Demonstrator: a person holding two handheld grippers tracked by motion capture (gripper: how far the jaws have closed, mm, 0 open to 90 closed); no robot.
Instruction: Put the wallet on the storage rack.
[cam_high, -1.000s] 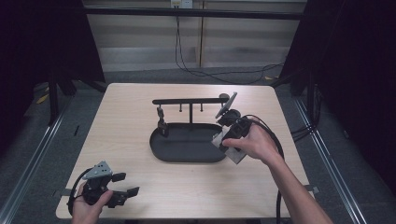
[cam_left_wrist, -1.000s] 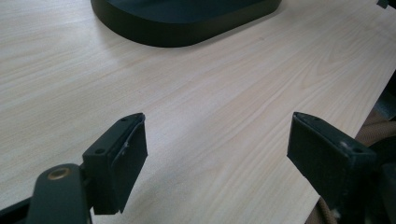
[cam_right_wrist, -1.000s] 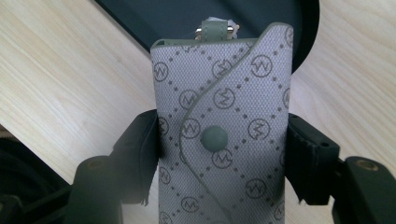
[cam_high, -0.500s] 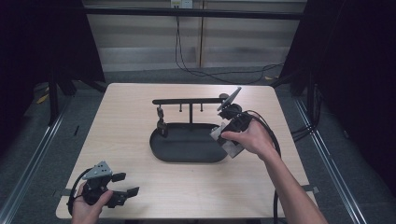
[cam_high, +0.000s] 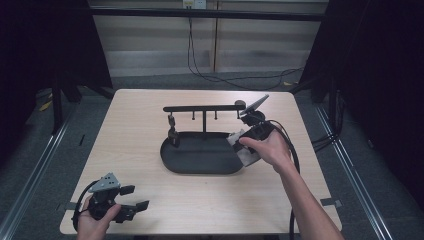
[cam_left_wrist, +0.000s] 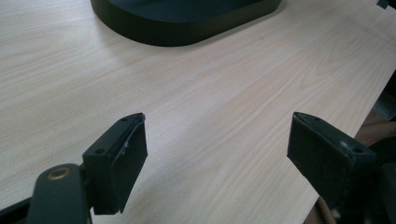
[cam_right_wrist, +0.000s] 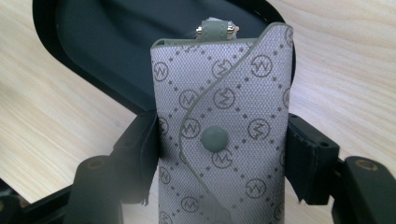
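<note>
- The right gripper (cam_right_wrist: 219, 154) pinches a grey patterned key case (cam_right_wrist: 222, 140) by its two long sides, one jaw pressed flat against each edge.
- The key case has a curved flap with a round snap button (cam_right_wrist: 214, 139), and a metal fitting shows at its far end.
- In the high view the key case (cam_high: 243, 148) sits over the right end of the black oval tray (cam_high: 200, 160), tilted, its far end reaching in over the tray's rim.
- A black stand with a crossbar (cam_high: 202, 108) rises from the tray's far side.
- The left gripper (cam_high: 131, 199) rests on the bench (cam_high: 130, 125) well in front of the tray, near the bench's front left corner.
- Its jaws are spread wide, with bare wood between them.
</note>
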